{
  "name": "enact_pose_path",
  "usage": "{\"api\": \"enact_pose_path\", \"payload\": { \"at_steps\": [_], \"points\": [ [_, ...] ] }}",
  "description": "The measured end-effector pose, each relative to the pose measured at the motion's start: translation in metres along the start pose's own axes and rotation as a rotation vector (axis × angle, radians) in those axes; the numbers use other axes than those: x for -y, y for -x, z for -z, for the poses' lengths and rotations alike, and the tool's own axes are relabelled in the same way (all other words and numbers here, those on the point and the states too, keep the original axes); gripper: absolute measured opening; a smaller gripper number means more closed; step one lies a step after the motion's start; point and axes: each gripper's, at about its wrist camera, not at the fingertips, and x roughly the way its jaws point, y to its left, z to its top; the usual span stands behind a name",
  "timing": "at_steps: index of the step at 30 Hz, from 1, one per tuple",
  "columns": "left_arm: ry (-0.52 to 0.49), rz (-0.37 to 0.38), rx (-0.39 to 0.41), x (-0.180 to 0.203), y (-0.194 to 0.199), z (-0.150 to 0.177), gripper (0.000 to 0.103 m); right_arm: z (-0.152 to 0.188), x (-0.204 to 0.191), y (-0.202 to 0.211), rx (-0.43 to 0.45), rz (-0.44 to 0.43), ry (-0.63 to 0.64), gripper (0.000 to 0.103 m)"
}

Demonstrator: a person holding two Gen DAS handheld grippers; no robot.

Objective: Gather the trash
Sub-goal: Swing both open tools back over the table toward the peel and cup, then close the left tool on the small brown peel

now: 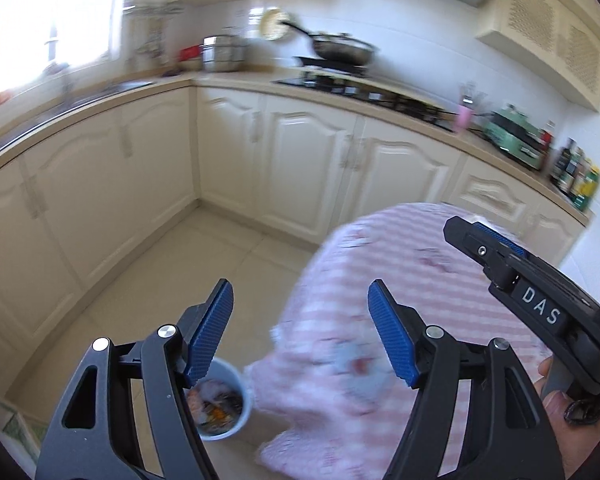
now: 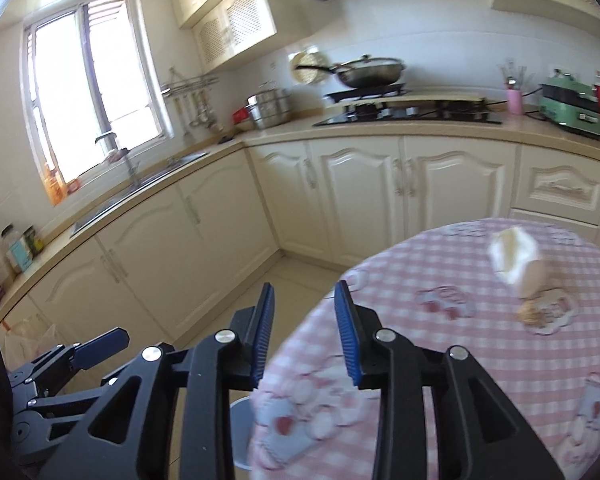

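Right wrist view is showing a crumpled tissue (image 2: 514, 258) lying on the table (image 2: 440, 360) beyond the empty, parted right gripper (image 2: 304, 340), likely light and soft, best pinched across its bunched middle.

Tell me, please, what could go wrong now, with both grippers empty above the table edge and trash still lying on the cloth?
1. The crumpled white tissue and the small crumb-like scrap lie far across the pink checked tablecloth; a reach by the right gripper might drag the cloth.
2. The trash bin stands low beside the table, partly hidden by the left gripper; dropped trash may miss it.
3. Both views are blurred, so aiming may suffer.
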Motion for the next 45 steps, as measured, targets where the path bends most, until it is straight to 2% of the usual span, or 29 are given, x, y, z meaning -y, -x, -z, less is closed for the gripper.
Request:
{"api": "enact_pose_path", "payload": {
  "at_steps": [9, 17, 23, 25, 33, 36, 37, 45],
  "points": [
    [-0.158, 0.164, -0.043, 0.134, -0.031, -0.003, 0.069, 0.0, 0.132, 0.055, 0.057, 0.213, -0.101, 0.036],
    [-0.221, 0.246, -0.119, 0.202, -0.077, 0.001, 0.069, 0.008, 0.223, 0.064, 0.048, 0.31, -0.199, 0.036],
    [-0.258, 0.262, -0.191, 0.245, -0.123, 0.01, 0.069, 0.014, 0.259, 0.05, 0.002, 0.335, -0.225, 0.036],
    [-0.259, 0.264, -0.208, 0.251, -0.136, 0.012, 0.066, 0.014, 0.267, 0.041, -0.016, 0.336, -0.229, 0.036],
    [-0.269, 0.261, -0.267, 0.268, -0.178, 0.016, 0.042, 0.011, 0.283, 0.007, -0.068, 0.327, -0.221, 0.036],
    [-0.297, 0.237, -0.262, 0.271, -0.185, 0.016, 0.023, 0.009, 0.284, -0.003, -0.081, 0.323, -0.216, 0.036],
    [-0.301, 0.244, -0.261, 0.27, -0.185, 0.016, 0.021, 0.009, 0.284, -0.005, -0.084, 0.32, -0.214, 0.036],
    [-0.228, 0.29, -0.246, 0.248, -0.175, 0.004, 0.02, 0.001, 0.277, -0.021, -0.095, 0.298, -0.195, 0.04]
  ]
}}
